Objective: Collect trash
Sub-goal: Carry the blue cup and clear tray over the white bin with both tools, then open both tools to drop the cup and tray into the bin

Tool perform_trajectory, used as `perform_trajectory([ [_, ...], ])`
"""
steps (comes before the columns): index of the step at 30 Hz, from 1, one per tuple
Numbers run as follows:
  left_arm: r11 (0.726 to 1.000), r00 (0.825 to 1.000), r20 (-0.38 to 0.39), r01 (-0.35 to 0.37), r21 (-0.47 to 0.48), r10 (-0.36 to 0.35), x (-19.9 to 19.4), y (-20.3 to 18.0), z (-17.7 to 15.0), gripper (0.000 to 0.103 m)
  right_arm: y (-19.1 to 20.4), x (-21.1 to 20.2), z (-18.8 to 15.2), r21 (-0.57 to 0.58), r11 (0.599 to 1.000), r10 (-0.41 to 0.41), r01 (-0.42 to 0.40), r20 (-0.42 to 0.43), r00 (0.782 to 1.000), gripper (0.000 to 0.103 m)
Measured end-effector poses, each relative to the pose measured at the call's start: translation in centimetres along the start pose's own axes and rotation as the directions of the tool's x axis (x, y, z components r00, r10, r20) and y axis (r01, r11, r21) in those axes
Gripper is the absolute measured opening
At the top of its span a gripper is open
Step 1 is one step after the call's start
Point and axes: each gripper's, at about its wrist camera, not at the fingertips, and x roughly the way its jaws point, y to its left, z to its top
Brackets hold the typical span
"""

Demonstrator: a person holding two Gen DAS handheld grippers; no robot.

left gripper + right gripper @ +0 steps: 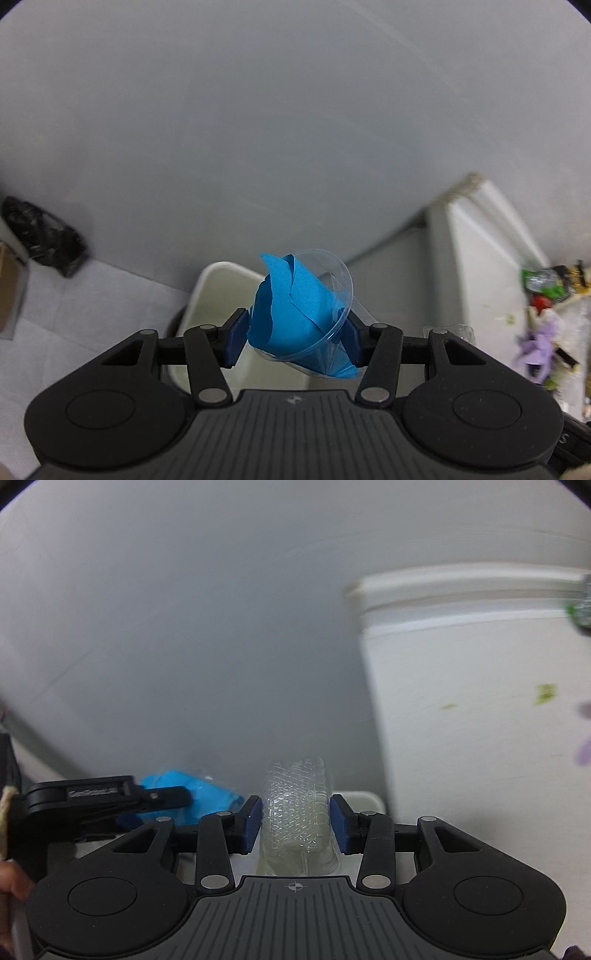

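My left gripper [295, 338] is shut on a clear plastic cup stuffed with crumpled blue paper [295, 310], held in the air above a white waste bin [214, 295] that stands on the floor. My right gripper [295, 823] is shut on a clear, ridged plastic container [295, 805], squeezed between its blue pads [252, 823]. In the right wrist view the left gripper [110, 797] and its blue bundle [199, 794] show at the lower left, close beside the right one. Part of the bin's white rim [364, 797] shows under the container.
A white table [480, 258] stands to the right with more litter at its far side: green wrappers [546, 282], a purple scrap [535, 347], crumbs. A black bag [44, 236] lies on the floor at the left by a cardboard box [9, 291]. A grey wall fills the background.
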Motion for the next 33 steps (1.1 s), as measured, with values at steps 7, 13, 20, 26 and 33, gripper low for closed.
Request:
perform_trajectory([
  [7,0.996,0.996,-0.044,-0.072,0.044,0.074,6.0,2.3,-0.9,0.049,2.3,7.9,-2.1,-0.041,0.999,-0.015,0.01,-0.129,0.992,0.039],
  [13,0.979,0.981,-0.144,-0.103,0.175,0.129,12.8,2.5,-2.8,0.049,1.5,15.1,-4.5,-0.086,0.99,-0.126,0.108,-0.243,0.962,0.039],
  [20,0.944,0.96,-0.208,-0.119,0.309,0.189,17.2,1.8,-3.9,0.05,0.4,19.8,-6.5,-0.168,0.972,-0.212,0.164,-0.334,0.918,0.04],
  [26,0.921,0.943,-0.238,-0.133,0.367,0.231,18.7,2.7,-3.9,0.05,-0.4,21.6,-6.7,-0.178,0.97,-0.223,0.167,-0.369,0.902,0.04],
  [33,0.898,0.935,-0.242,-0.14,0.416,0.258,18.6,2.4,-4.4,0.055,-1.4,21.8,-6.4,-0.152,0.969,-0.241,0.197,-0.382,0.892,0.046],
])
